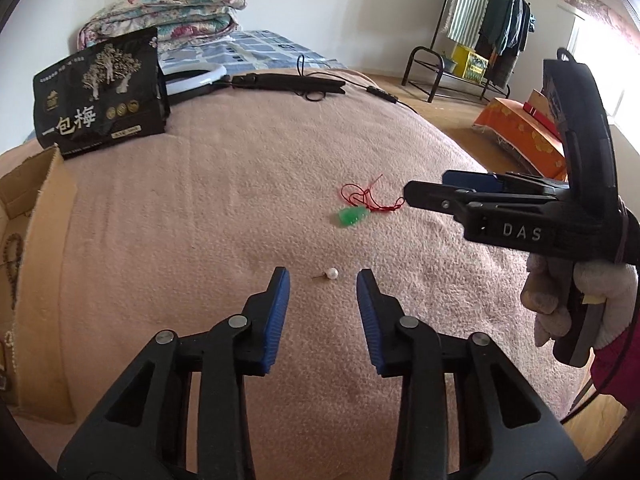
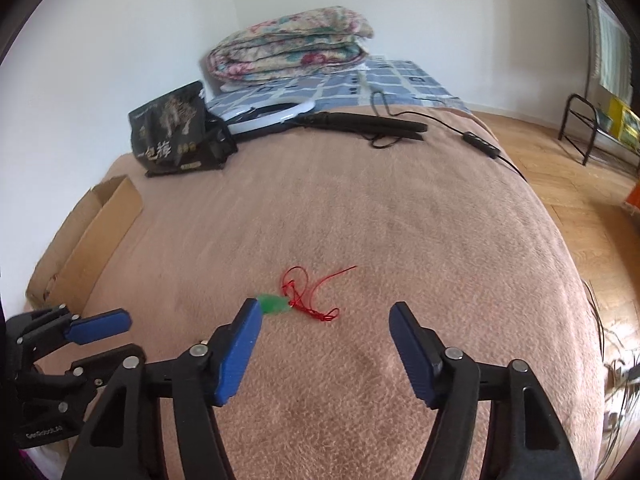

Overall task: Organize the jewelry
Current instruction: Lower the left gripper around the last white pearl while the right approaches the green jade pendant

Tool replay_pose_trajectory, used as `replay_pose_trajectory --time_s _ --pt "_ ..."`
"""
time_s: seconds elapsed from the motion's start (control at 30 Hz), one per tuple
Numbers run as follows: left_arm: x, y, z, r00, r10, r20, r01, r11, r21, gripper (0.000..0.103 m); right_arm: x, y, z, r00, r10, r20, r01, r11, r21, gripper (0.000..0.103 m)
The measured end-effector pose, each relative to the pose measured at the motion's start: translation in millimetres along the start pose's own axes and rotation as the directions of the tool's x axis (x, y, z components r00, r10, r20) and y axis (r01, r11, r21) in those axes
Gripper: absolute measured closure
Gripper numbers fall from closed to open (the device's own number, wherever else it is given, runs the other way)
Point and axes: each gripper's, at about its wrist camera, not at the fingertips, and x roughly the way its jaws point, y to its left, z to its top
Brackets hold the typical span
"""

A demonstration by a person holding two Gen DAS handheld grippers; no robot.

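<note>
A white pearl earring (image 1: pixel 330 274) lies on the pink blanket (image 1: pixel 224 208), just ahead of and between the tips of my open left gripper (image 1: pixel 323 280). A green jade pendant on a red cord (image 1: pixel 352 215) lies farther ahead; it also shows in the right wrist view (image 2: pixel 276 304). My right gripper (image 2: pixel 325 312) is open and empty, with the pendant just ahead of its left fingertip. Seen from the left wrist view, the right gripper (image 1: pixel 416 194) sits right of the pendant. A cardboard box (image 1: pixel 36 264) at the left holds a bead string (image 1: pixel 12 256).
A black snack bag (image 1: pixel 100 92), a ring light (image 1: pixel 196 80) with a black stand and cable, and folded quilts (image 1: pixel 168 12) lie at the far end of the bed. A clothes rack (image 1: pixel 484 28) stands on the wooden floor at the right. The left gripper (image 2: pixel 92 332) shows at the right view's lower left.
</note>
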Motion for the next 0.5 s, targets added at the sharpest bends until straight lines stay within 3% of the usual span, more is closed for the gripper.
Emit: replay_pose_trajectory --time_s 0.2,0.27,0.5 --pt "15 -7 -1 1.000 -0.008 -0.011 0.008 1.000 0.013 0.068 18 12 -2 0.998 0.057 -0.023 -0.059 0.996 -0.060 0.048" --pt "20 -7 -1 1.000 -0.008 -0.017 0.009 1.000 0.015 0.072 26 13 -3 0.996 0.079 -0.039 -0.081 0.995 -0.057 0.055" --pt "31 -4 0 1.000 -0.008 -0.027 0.009 1.000 0.010 0.073 47 14 -6 0.992 0.105 -0.071 -0.109 0.993 -0.048 0.061"
